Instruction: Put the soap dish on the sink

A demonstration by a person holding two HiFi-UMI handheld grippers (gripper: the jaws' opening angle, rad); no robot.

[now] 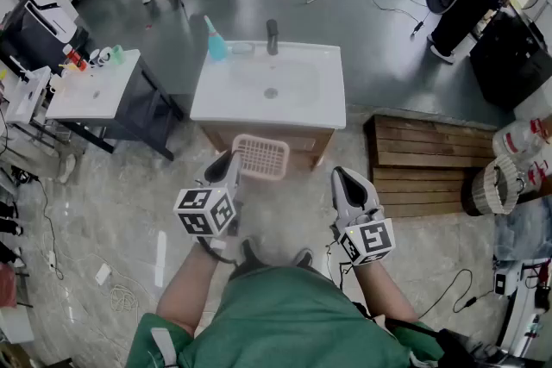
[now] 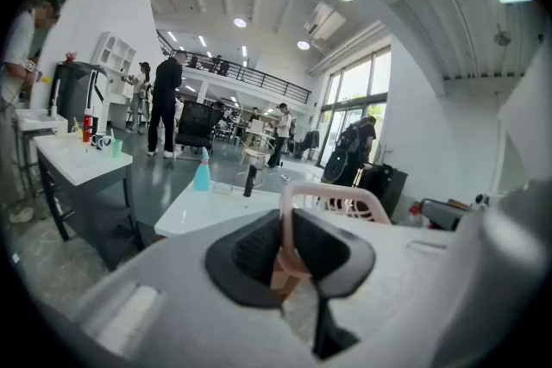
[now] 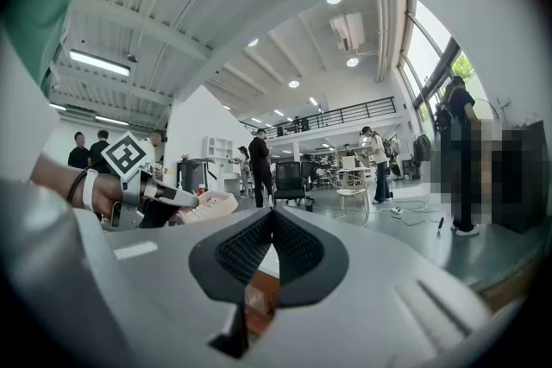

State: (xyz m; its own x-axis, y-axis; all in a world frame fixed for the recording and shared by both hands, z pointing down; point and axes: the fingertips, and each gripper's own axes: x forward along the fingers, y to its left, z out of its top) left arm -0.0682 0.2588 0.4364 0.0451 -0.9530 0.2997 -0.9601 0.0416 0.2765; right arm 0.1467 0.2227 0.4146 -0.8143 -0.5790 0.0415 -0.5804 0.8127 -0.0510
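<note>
A pink slotted soap dish point(image 1: 260, 157) hangs in the air just in front of the white sink point(image 1: 269, 84). My left gripper point(image 1: 235, 164) is shut on its near left rim. In the left gripper view the dish's pink rim point(image 2: 286, 224) is pinched between the black pads point(image 2: 254, 250). My right gripper point(image 1: 345, 183) floats to the right of the dish, shut with nothing in it. In the right gripper view my right gripper point(image 3: 272, 224) has its pads meeting, and the soap dish point(image 3: 209, 204) shows at the left.
A black faucet point(image 1: 272, 35) and a blue spray bottle point(image 1: 215, 40) stand at the sink's back edge. A white side table point(image 1: 93, 87) with small bottles is at the left. A wooden pallet point(image 1: 423, 165) lies at the right. People stand far behind.
</note>
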